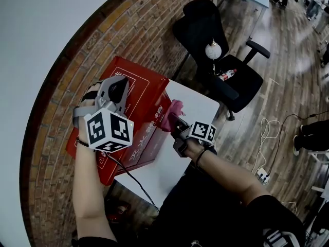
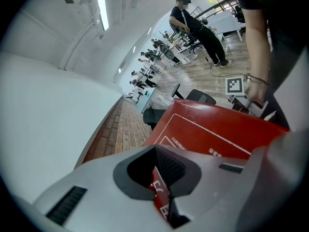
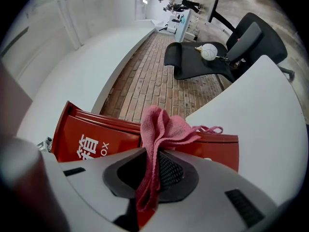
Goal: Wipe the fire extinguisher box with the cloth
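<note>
The red fire extinguisher box lies on a white table against a brick wall. My left gripper sits at the box's upper left edge; in the left gripper view the gripper is shut on a thin red edge of the box. My right gripper is at the box's right end, shut on a pink cloth. In the right gripper view the cloth bunches up out of the gripper and touches the box.
A black office chair stands just beyond the table, with a white ball and a small bottle on its seat. The brick wall runs along the left. Cables and a power strip lie on the wooden floor at right.
</note>
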The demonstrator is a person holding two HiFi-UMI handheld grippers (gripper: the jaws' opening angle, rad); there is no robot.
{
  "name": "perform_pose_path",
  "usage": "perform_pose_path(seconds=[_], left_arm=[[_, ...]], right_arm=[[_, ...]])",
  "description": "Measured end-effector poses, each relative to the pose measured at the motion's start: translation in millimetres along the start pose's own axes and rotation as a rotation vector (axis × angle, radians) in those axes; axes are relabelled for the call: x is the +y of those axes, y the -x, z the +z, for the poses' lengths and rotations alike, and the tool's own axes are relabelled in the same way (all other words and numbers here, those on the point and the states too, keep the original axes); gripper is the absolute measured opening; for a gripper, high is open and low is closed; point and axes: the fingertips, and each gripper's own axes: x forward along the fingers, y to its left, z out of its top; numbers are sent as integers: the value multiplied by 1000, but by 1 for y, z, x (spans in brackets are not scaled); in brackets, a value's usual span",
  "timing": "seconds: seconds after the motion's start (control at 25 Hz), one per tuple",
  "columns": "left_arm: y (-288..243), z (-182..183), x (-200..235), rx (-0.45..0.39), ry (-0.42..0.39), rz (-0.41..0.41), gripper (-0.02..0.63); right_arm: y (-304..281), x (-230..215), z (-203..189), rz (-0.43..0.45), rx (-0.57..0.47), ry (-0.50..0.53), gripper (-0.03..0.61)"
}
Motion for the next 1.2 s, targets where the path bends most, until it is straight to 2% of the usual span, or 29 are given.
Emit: perform_pose_path(seconds=[1.2], left_arm=[[-1, 1, 0, -1, -1, 1, 29]], right_arm=[[-6, -57, -11, -85, 11, -19, 61]])
